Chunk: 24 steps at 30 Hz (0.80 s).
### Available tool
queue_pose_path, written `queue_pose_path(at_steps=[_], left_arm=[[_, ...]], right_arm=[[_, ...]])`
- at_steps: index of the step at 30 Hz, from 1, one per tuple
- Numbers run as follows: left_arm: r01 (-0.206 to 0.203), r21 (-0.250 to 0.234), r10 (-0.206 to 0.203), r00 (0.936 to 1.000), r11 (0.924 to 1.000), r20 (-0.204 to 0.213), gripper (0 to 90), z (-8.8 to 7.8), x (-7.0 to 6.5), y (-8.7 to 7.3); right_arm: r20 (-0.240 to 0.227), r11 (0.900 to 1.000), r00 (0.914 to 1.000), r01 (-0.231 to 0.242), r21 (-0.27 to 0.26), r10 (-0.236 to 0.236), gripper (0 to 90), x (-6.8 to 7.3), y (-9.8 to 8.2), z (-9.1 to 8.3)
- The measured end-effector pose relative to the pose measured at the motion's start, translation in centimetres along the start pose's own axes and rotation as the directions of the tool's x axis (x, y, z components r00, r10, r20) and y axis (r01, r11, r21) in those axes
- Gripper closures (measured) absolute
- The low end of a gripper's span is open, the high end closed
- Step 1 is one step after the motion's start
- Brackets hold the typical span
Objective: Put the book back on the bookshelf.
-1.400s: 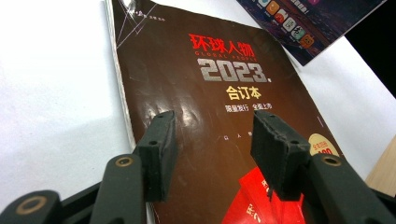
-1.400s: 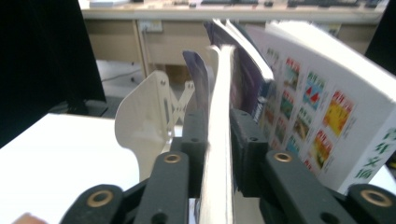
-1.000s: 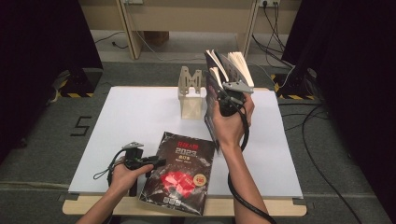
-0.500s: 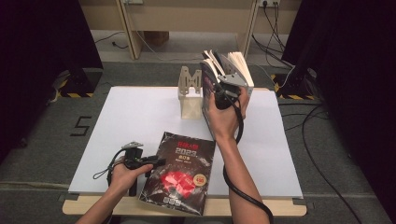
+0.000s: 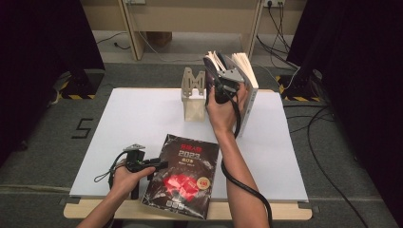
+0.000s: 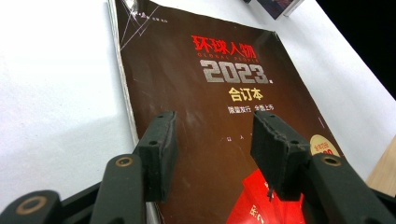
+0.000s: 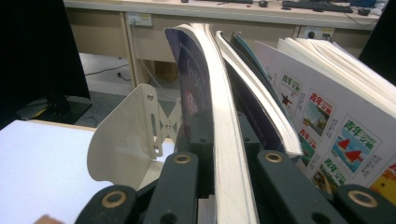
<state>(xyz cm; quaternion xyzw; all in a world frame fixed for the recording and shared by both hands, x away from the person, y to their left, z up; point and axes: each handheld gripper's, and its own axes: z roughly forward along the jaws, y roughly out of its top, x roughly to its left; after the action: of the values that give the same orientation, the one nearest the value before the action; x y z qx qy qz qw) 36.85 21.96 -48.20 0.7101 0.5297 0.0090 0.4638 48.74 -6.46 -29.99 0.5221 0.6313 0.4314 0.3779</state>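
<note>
A dark magazine (image 5: 183, 175) with a red picture and "2023" on its cover (image 6: 219, 93) lies flat near the table's front edge. My left gripper (image 5: 159, 165) rests low at its left side, and its jaws (image 6: 212, 135) stand open just over the cover. At the back, my right gripper (image 5: 217, 76) is shut on a thick upright book with a dark purple cover (image 7: 194, 79), pads on both sides of its pages (image 7: 224, 135). That book stands beside a cream bookend (image 5: 194, 95).
More upright books (image 5: 247, 90) lean right of the held one; the nearest has coloured stamp pictures on its cover (image 7: 327, 126). The white table top (image 5: 138, 118) spreads left of the bookend (image 7: 126, 144). Cables trail over the grey floor around the table.
My right hand has shifted a little to the left with the book, closer to the bookend. The left hand and the magazine have stayed still.
</note>
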Motion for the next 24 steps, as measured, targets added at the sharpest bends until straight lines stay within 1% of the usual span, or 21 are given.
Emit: queue_pose_path(at_steps=[3, 7, 9, 11, 13, 16, 17, 19, 21, 22, 24], left_arm=[[0.000, 0.002, 0.000, 1.0000, 1.0000, 0.001, 49.4, 0.0, 0.0, 0.0], [-0.002, 0.002, 0.002, 1.0000, 1.0000, 0.004, 49.4, 0.0, 0.0, -0.1], [-0.001, 0.003, 0.001, 1.0000, 1.0000, 0.000, 49.4, 0.0, 0.1, 0.0], [0.000, 0.003, 0.000, 1.0000, 1.0000, -0.001, 49.4, 0.0, 0.1, 0.0], [-0.002, 0.005, 0.002, 1.0000, 1.0000, 0.000, 49.4, 0.0, 0.1, -0.1], [-0.006, 0.006, 0.006, 1.0000, 1.0000, 0.004, 49.3, 0.1, 0.0, -0.1], [-0.004, 0.006, 0.004, 1.0000, 1.0000, 0.006, 49.4, 0.1, -0.1, -0.1], [-0.007, 0.008, 0.006, 1.0000, 0.9999, 0.007, 49.3, 0.1, -0.1, -0.1], [-0.008, 0.008, 0.008, 0.9999, 0.9999, 0.007, 49.3, 0.1, -0.1, -0.1], [-0.008, 0.007, 0.008, 1.0000, 0.9999, 0.005, 49.3, 0.1, -0.1, -0.1], [-0.007, 0.006, 0.007, 1.0000, 1.0000, 0.003, 49.3, 0.1, -0.1, -0.1]], right_arm=[[0.014, 1.000, 0.9999, 0.010, -0.004, -0.010, 83.0, 0.1, -0.4, 0.5], [0.018, 1.000, 0.9998, 0.003, 0.010, -0.003, 82.9, 0.3, -0.8, 1.1], [0.019, 1.000, 0.9998, 0.001, 0.008, -0.001, 82.8, 0.3, -1.1, 1.2], [0.012, 1.000, 0.9999, 0.001, 0.014, -0.001, 82.4, 0.4, -1.1, 1.1], [0.007, 1.000, 0.9999, -0.011, 0.021, 0.011, 81.3, 0.2, -1.0, 1.0], [-0.009, 0.999, 0.9995, -0.030, 0.025, 0.030, 75.4, 0.0, -0.8, 0.8], [-0.014, 0.999, 0.9991, -0.039, 0.027, 0.040, 75.2, -0.1, -0.6, 0.7], [-0.015, 0.999, 0.9993, -0.033, 0.039, 0.034, 74.2, -0.2, -0.2, 0.5], [-0.028, 0.999, 0.9991, -0.030, 0.041, 0.031, 73.4, -0.2, 0.1, 0.5], [-0.022, 0.999, 0.9994, -0.027, 0.047, 0.028, 73.1, -0.2, 0.2, 0.5], [-0.036, 0.997, 0.9986, -0.035, 0.063, 0.038, 72.8, -0.3, 0.3, 0.7]])
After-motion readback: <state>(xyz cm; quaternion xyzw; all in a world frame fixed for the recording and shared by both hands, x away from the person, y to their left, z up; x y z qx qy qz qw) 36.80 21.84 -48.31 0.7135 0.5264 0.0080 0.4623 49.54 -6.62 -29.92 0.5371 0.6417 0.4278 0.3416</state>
